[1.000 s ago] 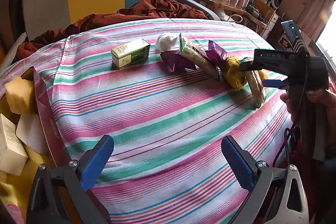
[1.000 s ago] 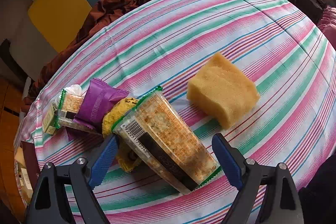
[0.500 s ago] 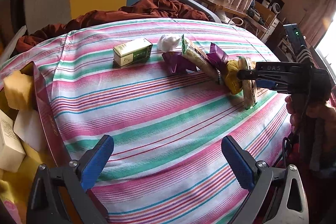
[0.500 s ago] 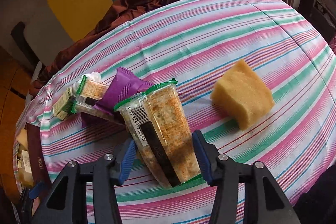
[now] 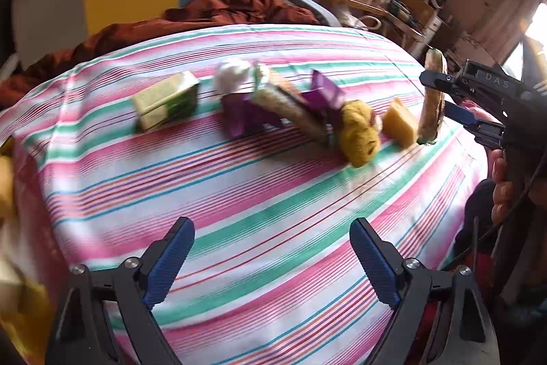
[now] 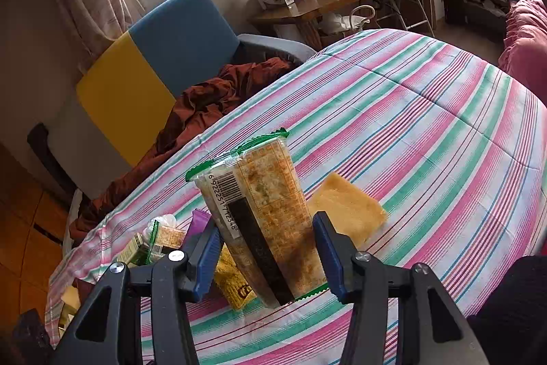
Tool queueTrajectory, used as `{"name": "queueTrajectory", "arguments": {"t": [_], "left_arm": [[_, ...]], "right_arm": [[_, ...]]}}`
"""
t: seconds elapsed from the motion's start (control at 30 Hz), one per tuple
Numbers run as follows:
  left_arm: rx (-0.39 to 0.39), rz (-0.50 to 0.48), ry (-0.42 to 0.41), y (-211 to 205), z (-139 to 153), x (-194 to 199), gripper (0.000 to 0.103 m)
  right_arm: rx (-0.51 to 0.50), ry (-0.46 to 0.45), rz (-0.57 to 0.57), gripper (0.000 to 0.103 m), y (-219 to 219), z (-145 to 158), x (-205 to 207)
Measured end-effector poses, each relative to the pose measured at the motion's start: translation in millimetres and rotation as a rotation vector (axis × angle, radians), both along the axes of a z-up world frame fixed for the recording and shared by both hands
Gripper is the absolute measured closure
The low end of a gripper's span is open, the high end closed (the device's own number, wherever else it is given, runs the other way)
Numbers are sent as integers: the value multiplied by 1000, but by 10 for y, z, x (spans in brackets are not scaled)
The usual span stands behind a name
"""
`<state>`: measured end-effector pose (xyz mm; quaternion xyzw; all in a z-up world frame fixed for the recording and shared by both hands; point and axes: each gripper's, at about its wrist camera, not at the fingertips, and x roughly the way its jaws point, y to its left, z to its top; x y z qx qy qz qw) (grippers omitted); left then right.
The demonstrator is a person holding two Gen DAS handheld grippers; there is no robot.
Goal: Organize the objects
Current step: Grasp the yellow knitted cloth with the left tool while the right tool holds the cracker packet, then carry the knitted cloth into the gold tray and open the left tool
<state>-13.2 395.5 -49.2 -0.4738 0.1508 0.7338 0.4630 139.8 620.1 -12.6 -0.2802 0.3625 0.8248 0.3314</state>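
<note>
Your left claw (image 5: 271, 262) hangs over bare striped cloth (image 5: 239, 194) on the worktop, its jaws drawing together from wide apart with nothing between them; at the far left edge of that view some yellow shapes show, too blurred to name.

Across the cloth a row of things runs left to right: a green box (image 5: 165, 100); a white wad (image 5: 232, 76) just behind a purple packet (image 5: 239, 115); a long clear cracker pack (image 5: 290, 112) leaning across it; a second purple packet (image 5: 326, 93) behind that; a mustard-yellow lump (image 5: 359, 134); a yellow sponge block (image 5: 400, 122) just beside it.

At the right end your right claw (image 6: 265, 248) is clamped on the cracker sleeve (image 6: 263, 218); both blue pads press its sides near the lower end, and it stands nearly upright with its green-edged seal and barcode at the top; in the left view it (image 5: 432, 101) stands on end in those jaws, its lower end just at the cloth by the sponge block; your fingers (image 5: 501, 190) wrap the handle below.

Beyond the worktop a rust-brown blanket (image 6: 205, 105) lies bunched against a yellow and blue chair (image 6: 154, 67).
</note>
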Motion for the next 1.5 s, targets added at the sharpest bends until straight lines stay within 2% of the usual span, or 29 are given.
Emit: {"name": "queueTrajectory", "arguments": {"t": [0.13,0.23,0.3,0.33,0.47,0.57,0.67,0.73,0.8,0.87,0.97,1.13,1.27,1.4,1.5], "left_arm": [[6,-92,27,390,54,82,16],[26,-141,11,676,74,92,20],[33,-159,-7,851,68,99,33],[34,-169,-8,972,52,117,36],[25,-188,-44,1319,-58,130,42],[13,-180,-31,1508,-137,160,44],[-24,-161,-15,1596,-289,127,56],[-6,-159,-51,1520,-349,65,63],[12,-154,-47,1380,-313,53,69],[19,-156,-63,1187,-268,61,69],[24,-158,-36,832,-209,120,69],[65,-107,-20,166,-176,182,69],[99,-33,-26,-268,-184,160,69],[83,23,-46,-383,-287,89,68],[77,39,-53,-358,-326,55,68]], "right_arm": [[-32,49,-29,50,53,12,148],[-44,73,-46,50,84,13,216],[-57,84,-53,50,104,2,240],[-63,90,-54,50,112,-3,253],[-76,96,-61,50,139,-26,281],[-84,82,-49,50,143,-57,243],[-81,64,-32,50,135,-77,194],[-78,56,-32,50,148,-87,186],[-83,48,-32,50,168,-106,182],[-90,32,-15,50,167,-129,142],[-97,5,45,50,112,-162,23],[-83,-60,216,50,-105,-219,-284],[-26,-120,355,50,-359,-221,-531],[18,-211,461,50,-597,-305,-739],[43,-259,500,50,-698,-356,-806]]}}
